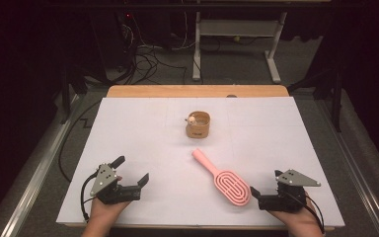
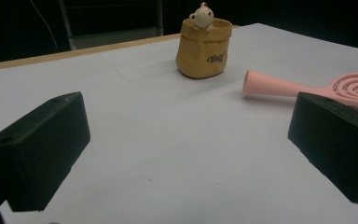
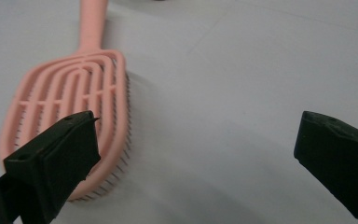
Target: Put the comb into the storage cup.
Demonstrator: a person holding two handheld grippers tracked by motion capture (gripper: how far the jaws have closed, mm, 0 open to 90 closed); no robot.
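Pink hairbrush (image 1: pixel 225 182); mustard-yellow pouch (image 1: pixel 198 125); white table cover (image 1: pixel 143 133).

Hairbrush (image 3: pixel 74 107): in the right gripper view, handle cut off by the top edge; lower end of the head hidden behind the near black jaw. In the left gripper view, head cut off by the right edge and partly behind a jaw.

Toy bear (image 2: pixel 202 16) in the yellow pouch (image 2: pixel 204 49): body hidden inside; too small to make out from the high view.

Pouch lettering: blurred, unreadable.
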